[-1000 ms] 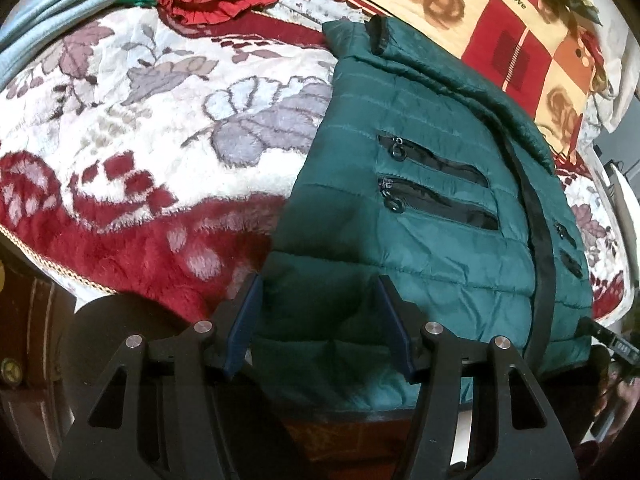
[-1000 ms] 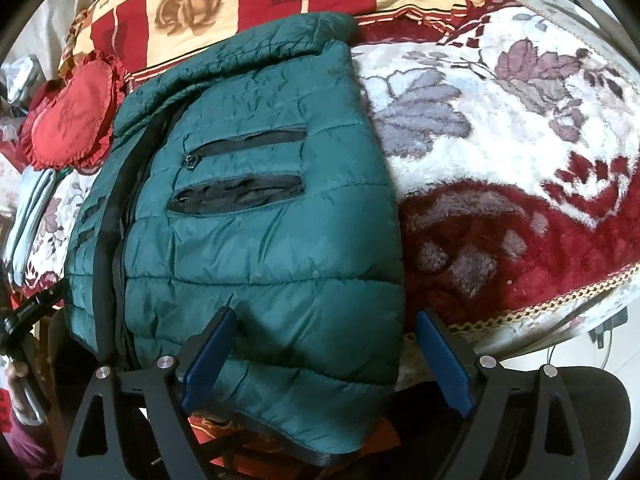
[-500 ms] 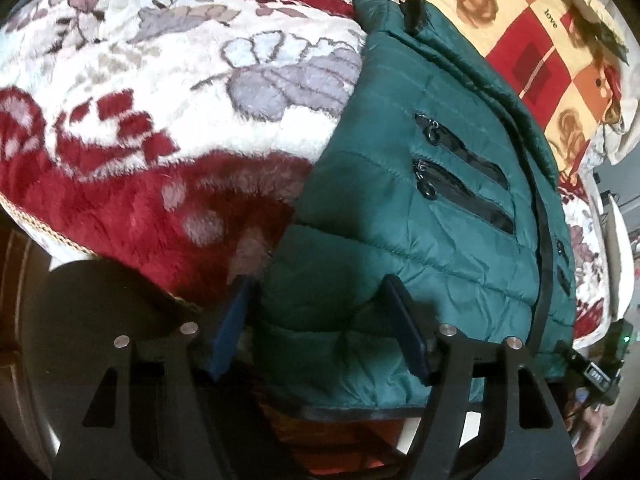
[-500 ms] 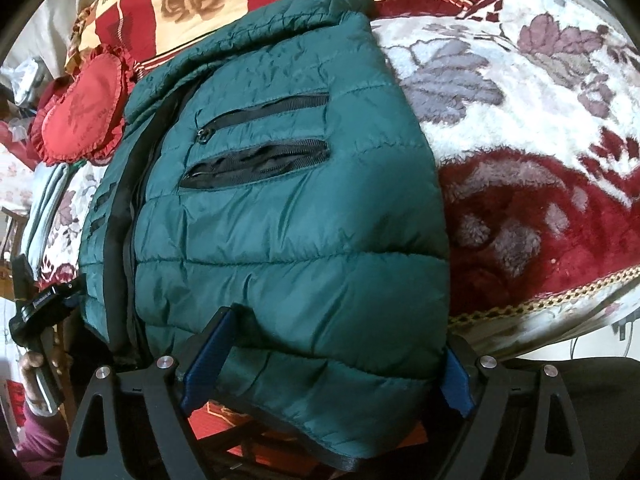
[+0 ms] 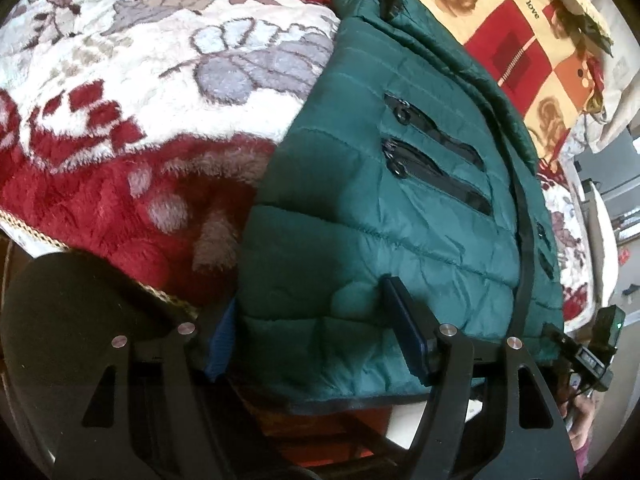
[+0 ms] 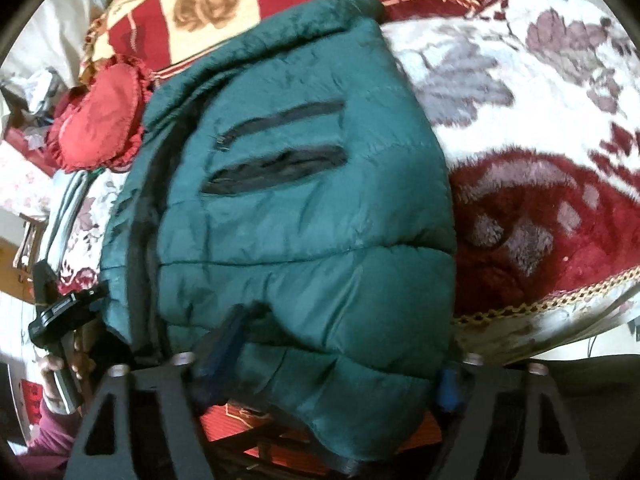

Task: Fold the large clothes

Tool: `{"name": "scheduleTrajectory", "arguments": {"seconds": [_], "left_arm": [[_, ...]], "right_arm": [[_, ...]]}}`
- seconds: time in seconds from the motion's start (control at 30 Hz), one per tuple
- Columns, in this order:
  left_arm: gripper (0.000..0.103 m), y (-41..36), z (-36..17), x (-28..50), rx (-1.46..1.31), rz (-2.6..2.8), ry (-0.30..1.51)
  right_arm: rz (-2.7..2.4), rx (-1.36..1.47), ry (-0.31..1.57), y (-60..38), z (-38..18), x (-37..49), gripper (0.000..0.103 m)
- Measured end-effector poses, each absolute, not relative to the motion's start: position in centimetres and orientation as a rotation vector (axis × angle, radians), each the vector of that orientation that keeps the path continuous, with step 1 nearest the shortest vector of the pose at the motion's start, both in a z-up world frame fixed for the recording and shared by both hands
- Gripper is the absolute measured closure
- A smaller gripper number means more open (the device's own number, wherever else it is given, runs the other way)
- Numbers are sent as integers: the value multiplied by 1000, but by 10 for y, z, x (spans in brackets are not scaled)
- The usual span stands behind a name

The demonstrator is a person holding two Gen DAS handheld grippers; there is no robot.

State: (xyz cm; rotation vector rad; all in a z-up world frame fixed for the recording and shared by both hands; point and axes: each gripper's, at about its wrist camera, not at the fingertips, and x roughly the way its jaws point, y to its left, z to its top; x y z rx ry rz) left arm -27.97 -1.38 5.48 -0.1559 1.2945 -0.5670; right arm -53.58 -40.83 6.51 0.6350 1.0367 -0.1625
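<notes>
A quilted green puffer jacket (image 5: 360, 216) of smooth, faintly glossy synthetic cloth, crossed by matt black zipper tape, lies on a deep-piled, fuzzy red-and-white floral blanket (image 5: 132, 128) edged in braided gold cord. Behind it, a flat-woven checked cover (image 5: 516, 36) and a frilled red cloth cushion (image 6: 100, 120). The left gripper (image 5: 320, 340) and right gripper (image 6: 332, 364) show matt black plastic frames, bright metal screws and blue rubbery pads (image 5: 404, 328).

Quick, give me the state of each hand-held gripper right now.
Left hand-held gripper: open, fingers straddling the hem of the green jacket, not clamped.
Right hand-held gripper: open, wide around the same hem; image blurred.
</notes>
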Motion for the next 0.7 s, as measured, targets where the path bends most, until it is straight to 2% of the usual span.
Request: {"name": "scheduleTrajectory", "arguments": {"seconds": [0.07, 0.5, 0.53, 0.6, 0.63, 0.67, 0.7], "left_arm": [[35, -16, 56, -282, -142, -584, 1292], [35, -20, 43, -286, -89, -601, 1329], [43, -21, 44, -287, -82, -608, 1325], [56, -22, 48, -289, -62, -618, 1308], [64, -22, 49, -291, -52, -618, 1297], [69, -22, 51, -292, -43, -616, 1283], [75, -21, 54, -294, -42, -617, 1269]], "right_arm": [[-139, 640, 1025, -409, 72, -539, 48], [-87, 720, 1066, -412, 52, -537, 46], [-81, 711, 1065, -411, 52, -537, 46], [-68, 684, 1063, -409, 55, -539, 56], [-59, 668, 1057, -408, 58, -539, 64], [-54, 661, 1046, -407, 62, -540, 73], [-50, 660, 1036, -408, 64, -541, 76]]}}
